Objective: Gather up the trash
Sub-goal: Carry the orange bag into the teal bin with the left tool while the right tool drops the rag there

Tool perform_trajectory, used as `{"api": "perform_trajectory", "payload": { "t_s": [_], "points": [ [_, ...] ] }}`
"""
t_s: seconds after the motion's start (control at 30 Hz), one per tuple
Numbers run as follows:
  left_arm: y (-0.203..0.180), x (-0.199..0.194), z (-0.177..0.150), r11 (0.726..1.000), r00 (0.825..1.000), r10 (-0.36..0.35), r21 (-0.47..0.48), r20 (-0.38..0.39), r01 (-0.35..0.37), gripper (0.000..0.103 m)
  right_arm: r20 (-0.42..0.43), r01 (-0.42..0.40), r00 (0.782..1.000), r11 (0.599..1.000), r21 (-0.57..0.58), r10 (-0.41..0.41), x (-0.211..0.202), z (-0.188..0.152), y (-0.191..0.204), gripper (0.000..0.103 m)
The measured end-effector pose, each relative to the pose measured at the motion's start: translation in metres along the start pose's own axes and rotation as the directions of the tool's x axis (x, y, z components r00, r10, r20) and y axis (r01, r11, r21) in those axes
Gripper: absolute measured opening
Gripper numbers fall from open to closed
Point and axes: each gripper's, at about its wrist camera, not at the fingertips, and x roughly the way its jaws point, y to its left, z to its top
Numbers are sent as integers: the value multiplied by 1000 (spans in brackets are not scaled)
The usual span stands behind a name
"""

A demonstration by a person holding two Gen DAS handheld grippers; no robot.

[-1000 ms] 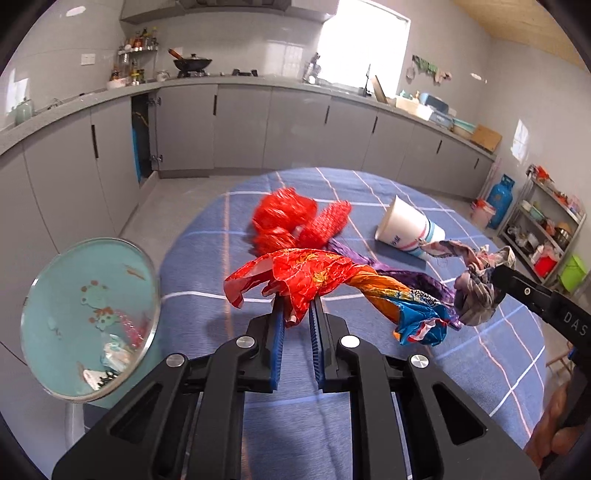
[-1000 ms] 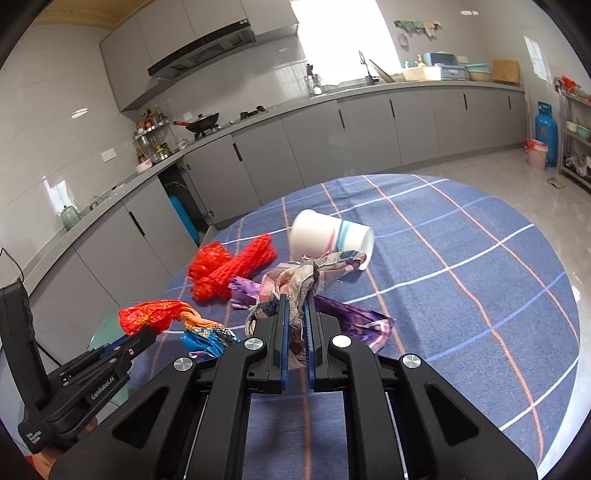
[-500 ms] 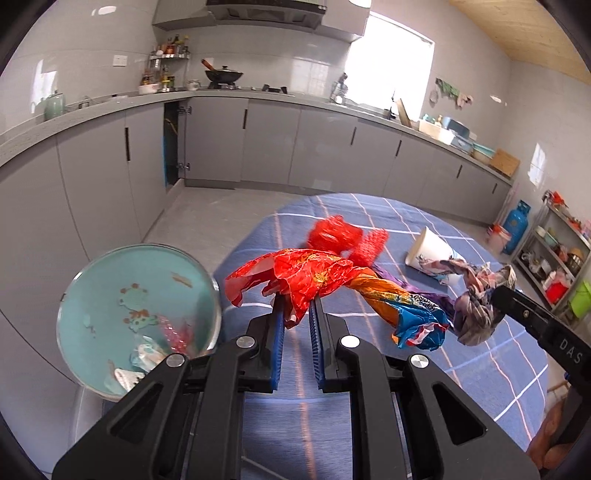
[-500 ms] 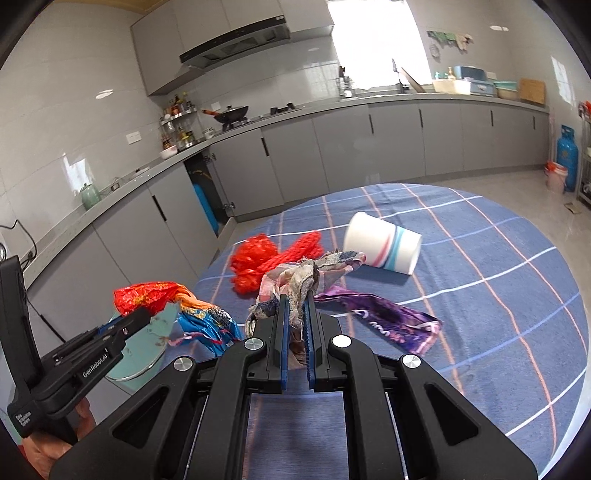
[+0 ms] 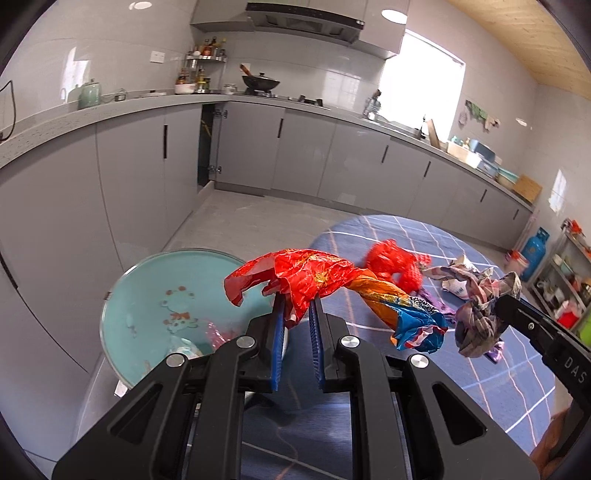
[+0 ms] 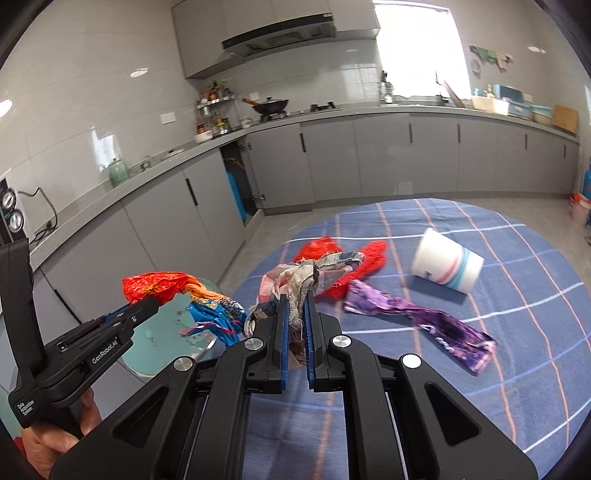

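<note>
Red-orange wrapper (image 5: 314, 277) pinched in left gripper (image 5: 297, 314) jaws; right gripper (image 6: 295, 314) jaws clamp pale wrapper (image 6: 303, 273).

Grey base cabinets (image 6: 399, 158) along the back wall, centre and right of frame. Range hood (image 6: 280, 31), upper centre. Black wok (image 6: 271, 104) on the hob below it. Green kettle (image 6: 118, 171) on the worktop, left. Spice rack (image 5: 205, 59), upper centre. Blue gas cylinder (image 5: 535, 253), right edge. Bright window (image 5: 421, 74), upper right; storage boxes, possibly plastic, beneath it.

Glossy crinkled wrapper (image 5: 306, 273), cloth tablecloth (image 6: 517, 332)
</note>
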Motion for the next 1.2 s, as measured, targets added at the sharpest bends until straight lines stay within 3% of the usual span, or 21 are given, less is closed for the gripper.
{"api": "perform_trajectory", "payload": {
  "t_s": [0.47, 0.7, 1.2],
  "points": [
    [55, -8, 8, 991, 995, 89, -103, 32, -86, 13, -25, -88, 996, 990, -114, 86, 22, 7, 67, 8],
    [78, -2, 7, 979, 988, 152, -142, 10, -149, 13, -44, -126, 992, 980, -154, 120, 33, 7, 96, 8],
    [100, 25, -3, 963, 979, 196, -176, -61, -204, 13, -133, -196, 976, 960, -201, 171, 74, -5, 139, 8]
  ]
}}
